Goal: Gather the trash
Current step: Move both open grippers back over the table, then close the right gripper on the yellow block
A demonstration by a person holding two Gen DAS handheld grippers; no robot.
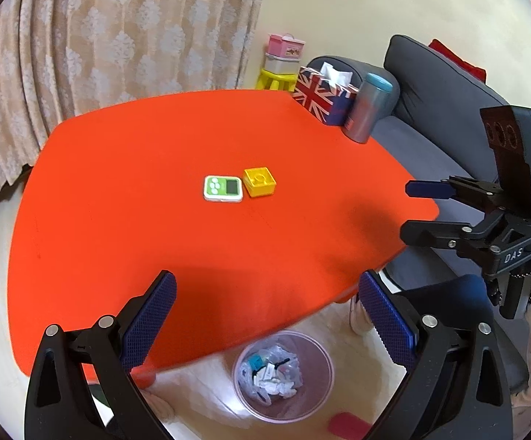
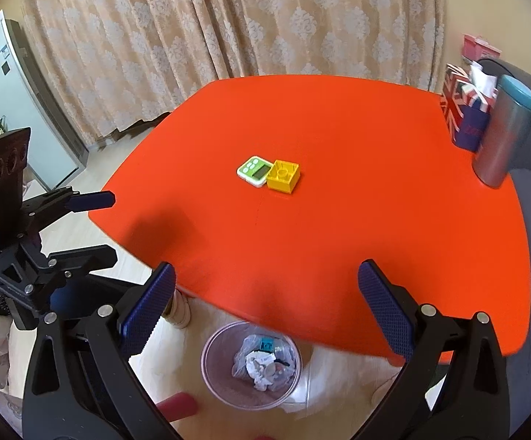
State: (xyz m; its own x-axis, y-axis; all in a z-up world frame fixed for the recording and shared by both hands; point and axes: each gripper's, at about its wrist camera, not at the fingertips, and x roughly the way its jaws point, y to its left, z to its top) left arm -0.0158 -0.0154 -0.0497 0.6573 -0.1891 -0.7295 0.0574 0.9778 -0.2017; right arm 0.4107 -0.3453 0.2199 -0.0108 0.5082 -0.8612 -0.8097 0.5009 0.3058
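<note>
My left claw (image 1: 267,315) wide, empty — above near tabletop (image 1: 118,190) edge | my right claw (image 2: 267,306) wide, empty | bin (image 1: 283,376) on floor just below tabletop edge — crumpled paper and plastic trash (image 1: 272,374) inside | timer (image 1: 223,188) touching yellow block (image 1: 260,182) mid-tabletop | tissue box (image 1: 320,97) and flask (image 1: 368,108) at far corner

A green timer (image 1: 223,188) and a yellow block (image 1: 260,182) are seen touching mid-worktop (image 1: 118,198); a Union Jack tissue box (image 1: 322,97) and a grey tumbler (image 1: 368,108) are set together at its far corner, beside a grey sofa (image 1: 445,95).
</note>
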